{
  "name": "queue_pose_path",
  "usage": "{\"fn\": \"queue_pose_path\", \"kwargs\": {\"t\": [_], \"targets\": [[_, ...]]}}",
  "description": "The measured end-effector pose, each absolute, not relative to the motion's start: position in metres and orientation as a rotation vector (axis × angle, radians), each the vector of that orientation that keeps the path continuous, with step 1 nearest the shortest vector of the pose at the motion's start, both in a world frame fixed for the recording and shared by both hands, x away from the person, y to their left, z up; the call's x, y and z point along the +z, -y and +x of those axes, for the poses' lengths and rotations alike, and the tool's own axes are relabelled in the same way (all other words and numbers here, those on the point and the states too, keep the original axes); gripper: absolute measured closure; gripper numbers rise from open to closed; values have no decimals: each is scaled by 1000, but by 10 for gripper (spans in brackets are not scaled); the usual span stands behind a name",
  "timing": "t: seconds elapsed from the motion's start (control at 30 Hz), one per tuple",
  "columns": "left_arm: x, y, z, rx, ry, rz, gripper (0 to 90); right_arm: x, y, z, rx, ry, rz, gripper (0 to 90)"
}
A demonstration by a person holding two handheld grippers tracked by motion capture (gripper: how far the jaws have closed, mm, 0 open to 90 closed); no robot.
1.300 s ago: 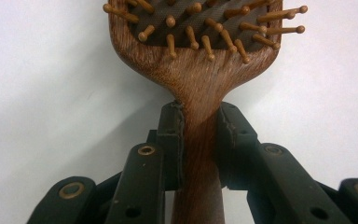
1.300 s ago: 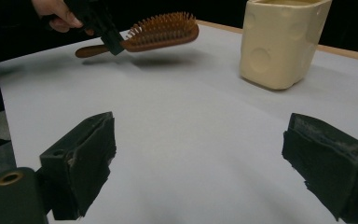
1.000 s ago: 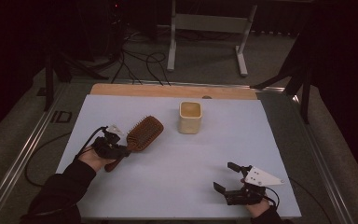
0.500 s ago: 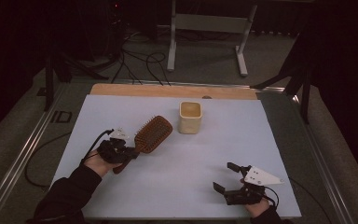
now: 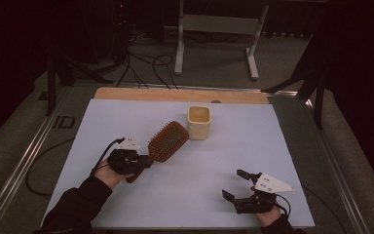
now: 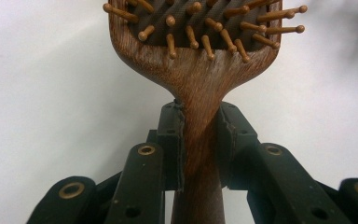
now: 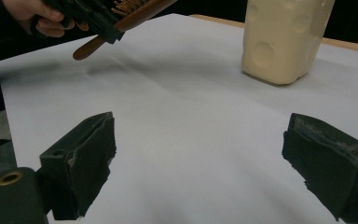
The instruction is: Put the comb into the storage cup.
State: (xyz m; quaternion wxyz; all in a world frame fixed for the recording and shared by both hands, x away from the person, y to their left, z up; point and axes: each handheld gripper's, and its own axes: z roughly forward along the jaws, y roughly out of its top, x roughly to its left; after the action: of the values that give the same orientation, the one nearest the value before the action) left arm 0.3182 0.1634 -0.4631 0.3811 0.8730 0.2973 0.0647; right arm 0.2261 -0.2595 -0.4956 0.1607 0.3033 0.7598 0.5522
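Wooden and brown, the hairbrush (image 5: pixel 165 141) is the thing we have in hand: our left gripper (image 5: pixel 143 162) clamps its narrow handle, and in the left gripper view the two black jaws press on either side of that handle just below where it widens into the head, whose round-tipped wooden bristles (image 6: pixel 200 28) face the camera. Seen from the high view, we hold the brush over the left half of the white table surface (image 5: pixel 199 195), its head pointing away from us and to the right, toward the cream cup (image 5: pixel 198 122) that stands just beyond the bristle end; whether the two touch we cannot tell, though a thin gap seems to separate them. In the right gripper view the brush's handle end (image 7: pixel 86 49) sticks out behind the jaws and hangs clear above the white surface, with a soft shadow below it, so the brush is lifted rather than lying flat. Our left hand (image 5: pixel 108 173) wraps the gripper body, a dark sleeve (image 5: pixel 75 207) behind it, and a black cable (image 5: pixel 104 151) loops off it. Our right gripper (image 5: pixel 238 184) sits low at the near right of the table, well apart from the brush and the cup, its jaws spread wide with nothing but bare white surface between them. Beyond the white surface runs a wooden strip (image 5: pixel 175 95) along the far edge.
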Motion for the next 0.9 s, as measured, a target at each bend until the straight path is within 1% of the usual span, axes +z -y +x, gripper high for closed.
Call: {"fn": "queue_pose_path", "kwargs": {"t": [0.47,0.9], "targets": [[-470,-150,300,202,-710,2180,741,-495,260,227,1573,-2160,893,90],[-480,-151,287,267,-706,2146,741,-490,260,227,1548,-2144,889,90]]}}
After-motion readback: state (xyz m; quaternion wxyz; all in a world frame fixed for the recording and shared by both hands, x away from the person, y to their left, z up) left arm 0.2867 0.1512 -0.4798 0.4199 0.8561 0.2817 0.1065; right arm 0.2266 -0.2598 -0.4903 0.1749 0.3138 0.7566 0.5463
